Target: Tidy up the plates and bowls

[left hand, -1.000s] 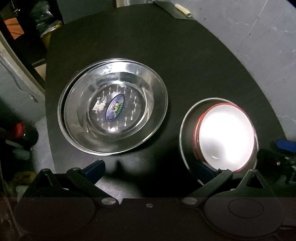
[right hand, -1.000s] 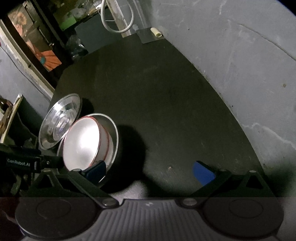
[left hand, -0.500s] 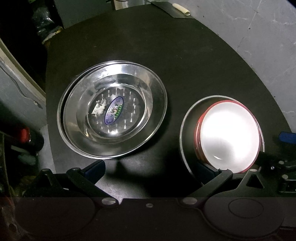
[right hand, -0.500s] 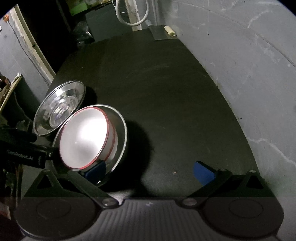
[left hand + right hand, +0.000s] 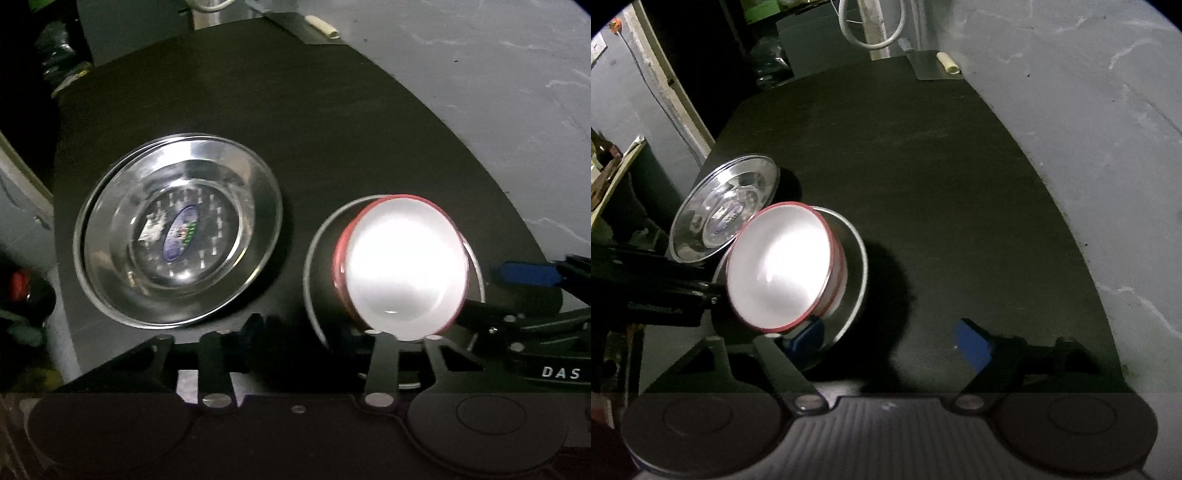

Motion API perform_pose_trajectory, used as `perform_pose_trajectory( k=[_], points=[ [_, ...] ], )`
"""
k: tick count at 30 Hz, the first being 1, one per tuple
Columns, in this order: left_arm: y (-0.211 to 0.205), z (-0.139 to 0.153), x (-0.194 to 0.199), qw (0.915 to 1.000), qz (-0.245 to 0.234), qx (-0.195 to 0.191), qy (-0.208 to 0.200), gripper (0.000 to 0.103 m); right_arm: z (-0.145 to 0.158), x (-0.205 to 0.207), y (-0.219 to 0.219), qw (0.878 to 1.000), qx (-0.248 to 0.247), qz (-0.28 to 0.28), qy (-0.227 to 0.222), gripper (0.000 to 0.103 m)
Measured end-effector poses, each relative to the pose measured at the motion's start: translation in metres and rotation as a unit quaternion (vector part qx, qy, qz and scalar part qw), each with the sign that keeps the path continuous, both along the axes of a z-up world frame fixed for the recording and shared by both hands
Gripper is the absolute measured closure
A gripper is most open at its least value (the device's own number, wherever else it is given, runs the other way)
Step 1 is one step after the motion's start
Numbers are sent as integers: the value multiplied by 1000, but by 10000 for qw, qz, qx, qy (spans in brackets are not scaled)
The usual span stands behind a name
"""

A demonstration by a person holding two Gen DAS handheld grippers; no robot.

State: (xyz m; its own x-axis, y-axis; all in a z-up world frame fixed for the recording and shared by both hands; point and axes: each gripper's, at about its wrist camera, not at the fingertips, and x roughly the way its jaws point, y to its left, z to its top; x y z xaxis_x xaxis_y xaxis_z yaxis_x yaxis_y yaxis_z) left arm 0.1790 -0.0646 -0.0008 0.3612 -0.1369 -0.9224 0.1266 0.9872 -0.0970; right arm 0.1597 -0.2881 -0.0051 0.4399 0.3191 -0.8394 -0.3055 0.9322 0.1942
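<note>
Surroundings: a black table [image 5: 332,129] is set against a grey wall [image 5: 1089,110] along its right edge. At the far right corner a small cream roll [image 5: 947,62] lies on a grey sheet [image 5: 929,66]. A white cable loop [image 5: 871,33] hangs beyond the far edge. Dark clutter is seen off the left edge; details cannot be made out.

Task items: a stack of steel plates [image 5: 177,251] lies by the left edge, with an oval sticker [image 5: 181,238] in the top plate. Just beside it, toward the near edge, a single steel plate [image 5: 314,258] carries a white bowl with a red rim [image 5: 406,269], seated off-centre.

Left gripper [image 5: 301,332]: the jaws have just been closing and are partly drawn in. The near left rim of the single plate lies between them. The left fingertip is seen apart from that rim; the right one is hidden under the bowl. No clamp is observed.

Right gripper [image 5: 890,343]: the jaws have just been closing but remain wide. The left pad [image 5: 805,339] is inside the single plate, beside the bowl. The right pad [image 5: 973,347] is over bare table, clear of the rim. Nothing is grasped.
</note>
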Motion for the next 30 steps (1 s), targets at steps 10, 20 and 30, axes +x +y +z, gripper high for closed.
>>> perform_pose_trajectory(
  k=[10, 20, 30],
  points=[
    [-10, -4, 1, 9997, -188, -165, 1, 84, -5, 1, 6, 9983, 433, 323, 218, 54],
    [-7, -7, 2, 9996, -201, -213, -47, 84, -8, 3, 11, 9960, 681, 471, 321, 64],
    [-7, -10, 4, 9992, -250, -313, -3, 81, -12, 2, 11, 9954, 790, 429, 330, 63]
  ],
)
